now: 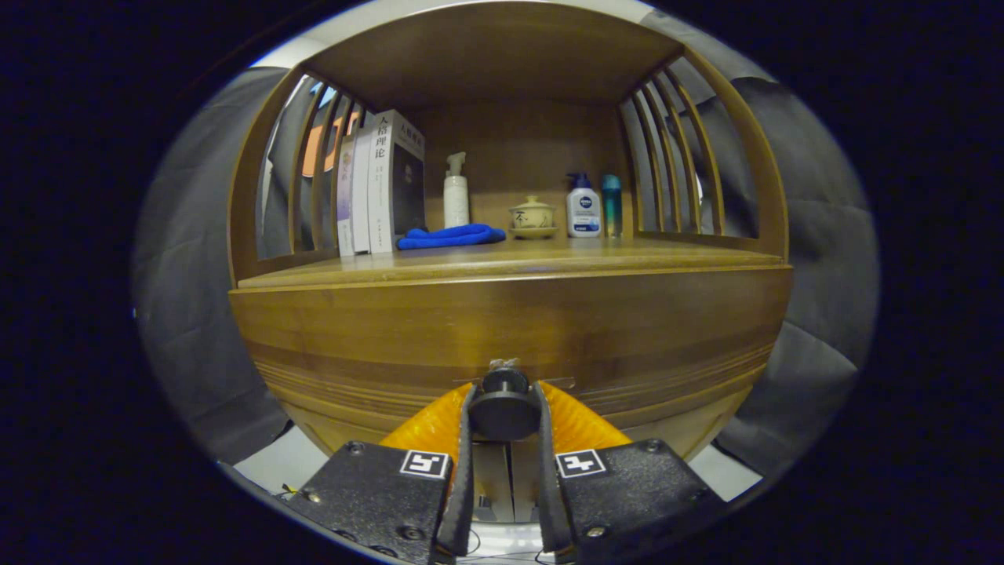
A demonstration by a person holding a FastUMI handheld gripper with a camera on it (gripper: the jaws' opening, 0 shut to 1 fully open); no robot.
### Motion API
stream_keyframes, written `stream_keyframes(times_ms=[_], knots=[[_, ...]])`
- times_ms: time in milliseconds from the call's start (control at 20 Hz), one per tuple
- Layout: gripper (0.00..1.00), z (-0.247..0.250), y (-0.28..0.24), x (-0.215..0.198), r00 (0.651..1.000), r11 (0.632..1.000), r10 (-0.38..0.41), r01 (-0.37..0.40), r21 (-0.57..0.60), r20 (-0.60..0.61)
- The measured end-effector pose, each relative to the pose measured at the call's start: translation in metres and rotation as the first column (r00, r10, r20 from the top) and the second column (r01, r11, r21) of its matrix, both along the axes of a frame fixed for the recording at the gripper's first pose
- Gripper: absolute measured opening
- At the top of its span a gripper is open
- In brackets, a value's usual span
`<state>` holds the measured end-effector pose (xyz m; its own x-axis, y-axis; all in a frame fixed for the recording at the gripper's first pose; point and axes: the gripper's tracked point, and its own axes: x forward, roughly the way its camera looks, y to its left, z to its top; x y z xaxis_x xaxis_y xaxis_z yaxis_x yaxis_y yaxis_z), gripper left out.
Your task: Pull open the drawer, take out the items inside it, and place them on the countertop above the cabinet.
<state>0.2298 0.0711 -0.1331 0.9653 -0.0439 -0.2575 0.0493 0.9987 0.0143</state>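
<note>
Grip comes first: my gripper is closed on the round dark drawer knob of the wooden cabinet (drawer not yet open), so I'd pull straight back.

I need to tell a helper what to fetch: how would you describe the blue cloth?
On the wooden cabinet's countertop, look beside the upright books, in front of the white pump bottle. The blue cloth lies folded flat there, the only soft thing among the containers.
</note>
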Motion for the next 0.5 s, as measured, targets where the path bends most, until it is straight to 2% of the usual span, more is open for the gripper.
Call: stream_keyframes(times_ms=[500], knots=[[0.36, -0.002, 0.002, -0.048, 1.000, 1.000, 0.008, -0.008, -0.011, -0.007]])
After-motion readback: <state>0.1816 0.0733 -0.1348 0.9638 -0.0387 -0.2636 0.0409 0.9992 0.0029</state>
